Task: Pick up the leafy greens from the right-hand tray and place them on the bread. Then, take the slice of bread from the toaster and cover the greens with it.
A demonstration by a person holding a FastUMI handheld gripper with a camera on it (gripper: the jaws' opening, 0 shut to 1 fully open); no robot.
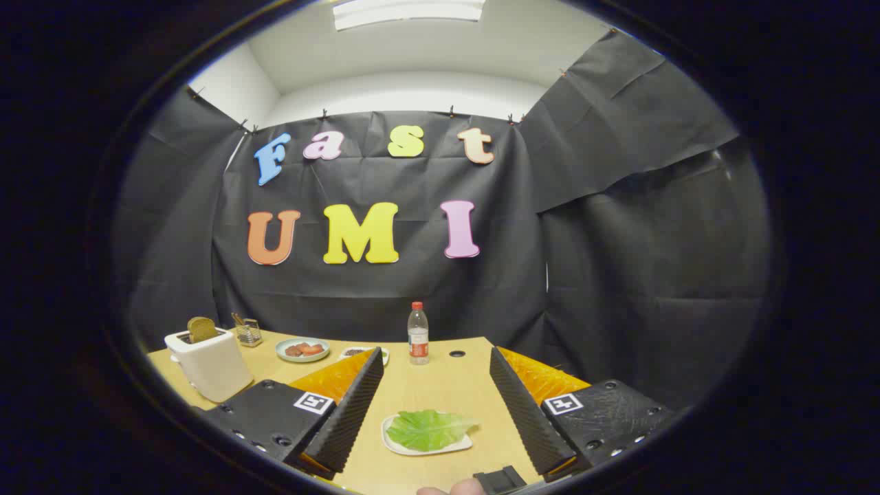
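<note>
A green leaf (430, 429) lies on a small white tray (394, 443) on the wooden table, between my two fingers and low in the gap. My gripper (436, 419) is open, its fingers (352, 412) spread wide to either side of the tray and touching nothing. A white toaster (209, 364) stands beyond the left finger with a brown slice of bread (201, 328) sticking up from its slot. A plate (302, 350) with reddish-brown food sits farther back, left of centre. Whether bread lies on it I cannot tell.
A plastic water bottle (417, 334) with a red cap stands at the far middle of the table. A small wire holder (248, 332) sits behind the toaster. A second small dish (357, 353) shows just past the left fingertip. A round cable hole (457, 354) lies near the bottle.
</note>
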